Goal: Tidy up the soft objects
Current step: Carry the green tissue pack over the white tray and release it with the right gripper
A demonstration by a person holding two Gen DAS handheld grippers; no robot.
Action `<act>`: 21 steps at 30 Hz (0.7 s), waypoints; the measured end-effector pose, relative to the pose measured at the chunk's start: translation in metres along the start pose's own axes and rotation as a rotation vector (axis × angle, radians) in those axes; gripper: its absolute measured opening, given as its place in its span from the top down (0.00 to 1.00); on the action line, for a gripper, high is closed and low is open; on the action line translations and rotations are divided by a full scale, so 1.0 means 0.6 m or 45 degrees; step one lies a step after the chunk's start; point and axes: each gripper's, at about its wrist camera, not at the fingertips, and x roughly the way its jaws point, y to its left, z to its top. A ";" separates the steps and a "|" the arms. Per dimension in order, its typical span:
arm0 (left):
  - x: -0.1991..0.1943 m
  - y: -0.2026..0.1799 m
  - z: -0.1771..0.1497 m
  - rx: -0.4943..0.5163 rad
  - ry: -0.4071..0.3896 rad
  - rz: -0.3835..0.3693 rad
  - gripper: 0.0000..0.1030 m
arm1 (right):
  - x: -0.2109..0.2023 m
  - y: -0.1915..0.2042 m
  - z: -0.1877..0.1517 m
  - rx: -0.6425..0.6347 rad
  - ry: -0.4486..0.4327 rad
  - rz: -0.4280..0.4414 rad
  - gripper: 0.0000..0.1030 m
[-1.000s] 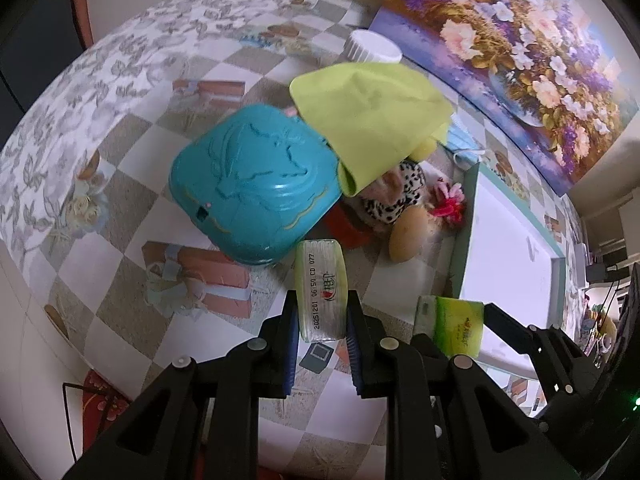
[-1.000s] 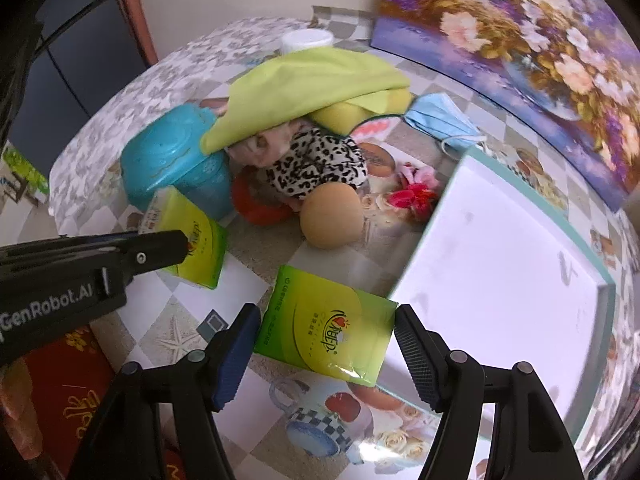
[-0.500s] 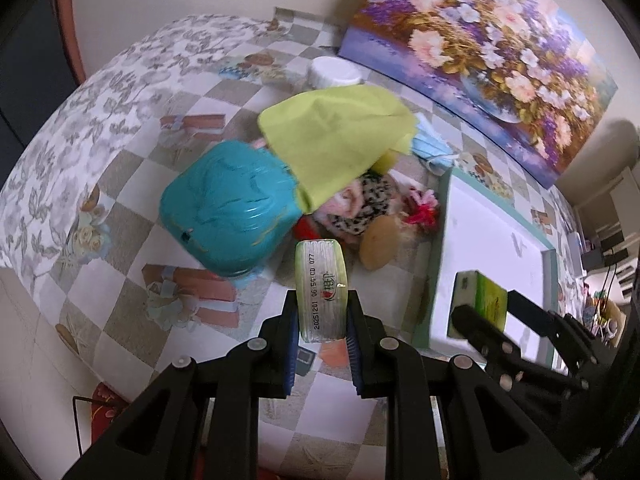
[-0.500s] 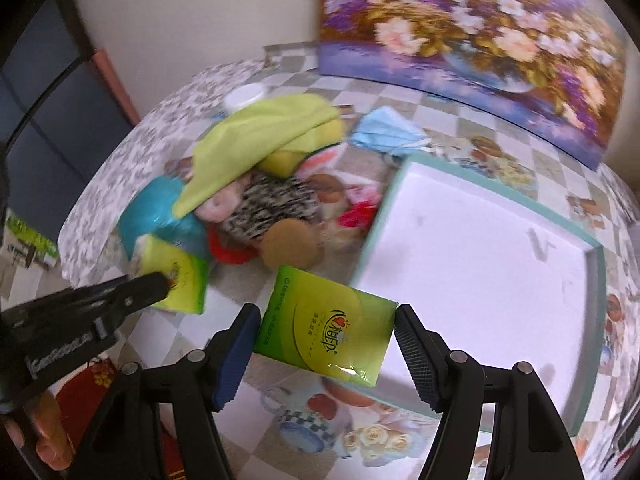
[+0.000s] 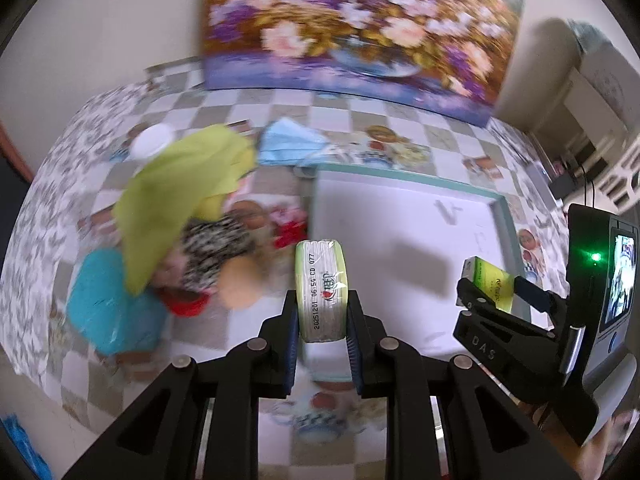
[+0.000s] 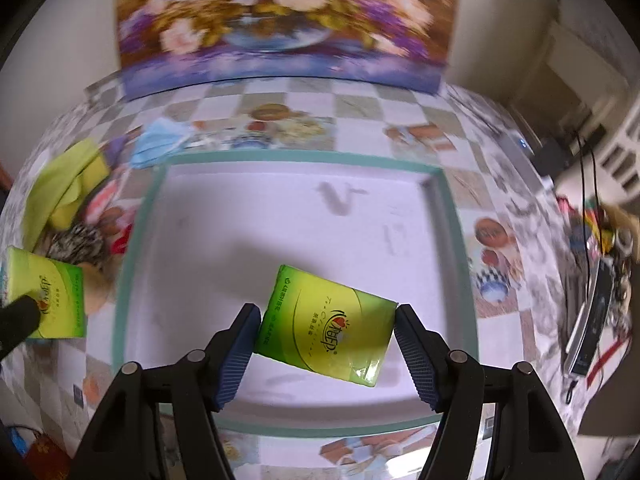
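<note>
Both tools clamp tissue packs: my right tool (image 6: 326, 338) grips its tissue pack (image 6: 326, 322) over the tray (image 6: 448, 216); I'd lower flat before releasing, left tool (image 5: 322, 312) following.

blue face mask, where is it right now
In the left wrist view the blue face mask lies on the checkered tablecloth just beyond the far left corner of the white tray, to the right of the yellow-green cloth and below the flower painting.
</note>
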 end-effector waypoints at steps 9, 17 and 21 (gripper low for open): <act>0.073 -0.080 0.042 0.087 0.037 0.007 0.78 | 0.030 -0.074 0.004 0.125 0.037 -0.141 0.30; 0.127 -0.106 0.068 0.111 0.057 -0.004 0.78 | 0.037 -0.110 0.017 0.204 0.001 -0.176 0.30; 0.139 -0.110 0.078 0.115 0.046 0.010 0.78 | 0.040 -0.113 0.022 0.211 -0.004 -0.173 0.30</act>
